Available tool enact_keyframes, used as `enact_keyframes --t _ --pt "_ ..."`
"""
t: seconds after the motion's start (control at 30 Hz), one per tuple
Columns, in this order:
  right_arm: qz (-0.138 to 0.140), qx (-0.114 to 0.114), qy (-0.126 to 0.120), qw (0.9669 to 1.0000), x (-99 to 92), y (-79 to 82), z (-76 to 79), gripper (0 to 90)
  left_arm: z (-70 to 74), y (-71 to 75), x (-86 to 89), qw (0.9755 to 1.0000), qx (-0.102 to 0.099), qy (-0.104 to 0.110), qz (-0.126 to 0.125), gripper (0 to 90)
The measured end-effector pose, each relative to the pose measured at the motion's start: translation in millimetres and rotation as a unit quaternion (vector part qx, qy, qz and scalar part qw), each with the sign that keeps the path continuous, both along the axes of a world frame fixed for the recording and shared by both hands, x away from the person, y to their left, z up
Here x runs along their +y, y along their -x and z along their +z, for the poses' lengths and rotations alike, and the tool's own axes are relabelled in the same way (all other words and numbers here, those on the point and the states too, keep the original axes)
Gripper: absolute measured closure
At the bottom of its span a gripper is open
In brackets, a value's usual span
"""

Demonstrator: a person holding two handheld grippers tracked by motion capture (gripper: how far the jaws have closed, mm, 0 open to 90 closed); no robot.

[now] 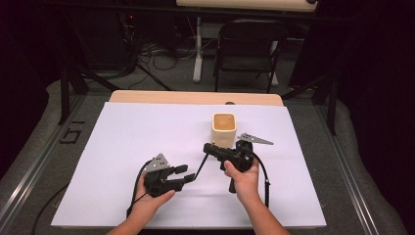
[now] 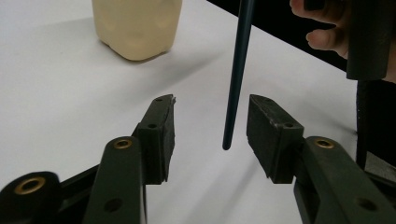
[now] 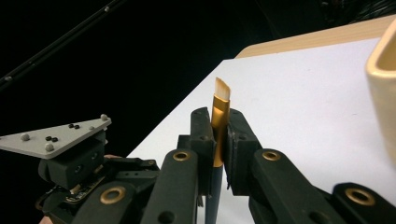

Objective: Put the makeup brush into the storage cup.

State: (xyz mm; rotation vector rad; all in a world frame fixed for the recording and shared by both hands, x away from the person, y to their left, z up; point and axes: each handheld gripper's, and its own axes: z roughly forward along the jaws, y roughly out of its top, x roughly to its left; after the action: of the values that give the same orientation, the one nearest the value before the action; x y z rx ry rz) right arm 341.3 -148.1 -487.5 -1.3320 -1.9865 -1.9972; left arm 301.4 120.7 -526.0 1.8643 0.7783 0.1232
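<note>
**Brush clamped in the right gripper, left jaws standing apart around its handle tip**

We are working over a white sheet (image 1: pixel 147 137) that is covering most of the table (image 1: pixel 195 97), whose wooden far edge is showing beyond it. Our right gripper (image 1: pixel 209 147) is holding a paintbrush (image 3: pixel 219 116): in the right gripper view its jaws are clamping together on the gold ferrule, with the pale angled bristles sticking out just past the tips and the dark handle running back below the jaws. In the high view the handle is slanting from the right gripper down toward our left gripper (image 1: pixel 185 173), near the middle of the sheet and a little toward the near edge.

Our left gripper is sitting with its jaws apart. In the left gripper view the dark, tapered end of the handle is hanging between the two pads (image 2: pixel 164 135), nearer the right-hand pad and touching neither one.

A cream cup (image 1: pixel 224 128) is standing upright on the sheet, just beyond the right gripper toward the far edge. In the left gripper view our right hand (image 2: pixel 327 23) is showing at the top right corner.
</note>
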Motion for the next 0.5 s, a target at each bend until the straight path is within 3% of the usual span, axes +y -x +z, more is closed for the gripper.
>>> enact_keyframes --t 0.5 --pt "-0.029 -0.05 0.054 0.9969 -7.8 3.2 9.4 83.6 0.3 -6.1 11.5 0.9984 -0.024 -0.027 0.043 39.5"
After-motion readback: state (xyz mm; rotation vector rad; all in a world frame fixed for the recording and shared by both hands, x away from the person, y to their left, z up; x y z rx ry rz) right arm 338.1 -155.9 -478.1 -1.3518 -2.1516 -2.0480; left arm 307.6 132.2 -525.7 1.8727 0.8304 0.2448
